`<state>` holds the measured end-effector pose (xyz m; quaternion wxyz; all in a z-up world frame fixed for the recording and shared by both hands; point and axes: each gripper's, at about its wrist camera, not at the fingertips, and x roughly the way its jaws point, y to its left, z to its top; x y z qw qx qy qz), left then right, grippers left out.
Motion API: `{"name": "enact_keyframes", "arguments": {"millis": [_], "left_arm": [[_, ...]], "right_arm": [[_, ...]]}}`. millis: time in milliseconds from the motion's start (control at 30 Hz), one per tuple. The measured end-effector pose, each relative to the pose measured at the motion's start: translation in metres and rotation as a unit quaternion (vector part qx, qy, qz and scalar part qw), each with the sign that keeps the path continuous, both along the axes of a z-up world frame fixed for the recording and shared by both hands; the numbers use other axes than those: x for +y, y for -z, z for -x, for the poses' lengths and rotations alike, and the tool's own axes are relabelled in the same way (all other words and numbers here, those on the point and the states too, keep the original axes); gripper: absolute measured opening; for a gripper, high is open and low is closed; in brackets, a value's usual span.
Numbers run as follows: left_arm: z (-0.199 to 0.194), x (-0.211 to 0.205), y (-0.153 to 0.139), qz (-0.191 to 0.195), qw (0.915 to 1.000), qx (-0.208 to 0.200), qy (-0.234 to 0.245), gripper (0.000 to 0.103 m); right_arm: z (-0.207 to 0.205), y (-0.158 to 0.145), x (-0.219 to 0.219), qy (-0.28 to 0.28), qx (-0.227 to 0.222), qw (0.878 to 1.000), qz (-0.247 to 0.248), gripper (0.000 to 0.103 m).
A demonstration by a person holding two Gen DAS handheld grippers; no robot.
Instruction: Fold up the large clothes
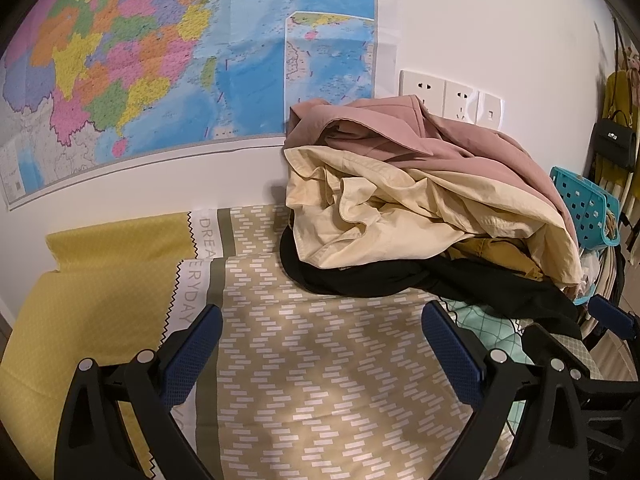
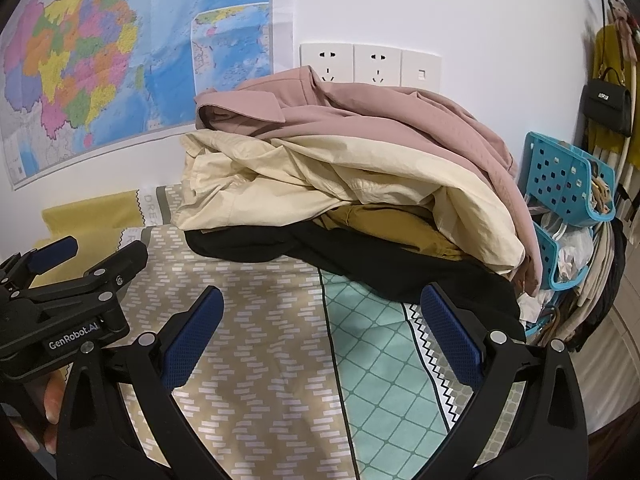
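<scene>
Nothing looks folded yet: the rumpled heap of pink, cream, mustard and black cloth garments [image 1: 424, 200] lies at one o'clock on the patterned bedsheet [image 1: 320, 380], both left tongs [image 1: 322, 352] and right tongs [image 2: 322, 332] spread wide, empty.

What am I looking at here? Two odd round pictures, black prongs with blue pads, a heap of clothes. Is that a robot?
No robot: a person holds a two-finger tool in each hand, each carrying a wide-angle camera. One picture looks along the left tool, the other along the right tool. Both are open and hold nothing. Ahead, on a patterned bedspread, lies a pile: a pink garment on top, a cream one, a mustard one and a black one beneath. A map hangs on the wall.
</scene>
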<state>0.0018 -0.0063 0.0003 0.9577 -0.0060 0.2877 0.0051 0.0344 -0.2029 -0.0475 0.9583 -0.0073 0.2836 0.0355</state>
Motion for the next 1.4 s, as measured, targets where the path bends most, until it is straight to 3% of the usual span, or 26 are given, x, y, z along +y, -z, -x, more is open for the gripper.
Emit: {"name": "enact_keyframes", "arguments": {"millis": [367,467,600,867,967,1067,1133,1333,1367,1400], "left_arm": [[-0.010,-0.002,-0.002,-0.004,0.9998,0.013,0.011,0.096],[-0.017,-0.002,-0.005,-0.020,0.9997,0.005,0.010,0.096],[-0.032,0.004,-0.008,-0.011,0.9998,0.000,0.016,0.096],[-0.071,0.017,-0.005,0.008,0.9996,0.020,0.016,0.096],[-0.086,0.021,-0.002,0.008,0.9995,0.027,0.011,0.096],[-0.097,0.026,0.002,0.006,0.9994,0.033,0.005,0.096],[-0.106,0.028,0.003,0.003,0.9993,0.036,0.000,0.096],[-0.126,0.039,0.011,-0.004,0.9987,0.048,-0.015,0.096],[-0.129,0.041,0.012,-0.004,0.9987,0.049,-0.017,0.096],[-0.132,0.042,0.014,-0.005,0.9985,0.051,-0.019,0.096]], "right_arm": [[-0.008,-0.004,-0.003,-0.005,-0.004,1.000,0.003,0.098],[-0.015,-0.010,-0.005,-0.017,-0.010,1.000,0.003,0.098],[-0.035,-0.030,-0.007,-0.054,-0.029,0.998,0.004,0.098],[-0.135,-0.087,-0.004,-0.099,-0.072,0.991,0.053,0.095],[-0.195,-0.097,-0.001,-0.125,-0.035,0.991,0.044,0.094],[-0.237,-0.100,0.011,-0.137,-0.028,0.987,0.080,0.097],[-0.262,-0.096,0.017,-0.179,-0.002,0.981,0.074,0.097],[-0.305,-0.081,0.046,-0.246,0.031,0.962,0.118,0.097],[-0.308,-0.079,0.049,-0.252,0.035,0.959,0.120,0.095],[-0.310,-0.077,0.050,-0.263,0.044,0.957,0.117,0.079]]}}
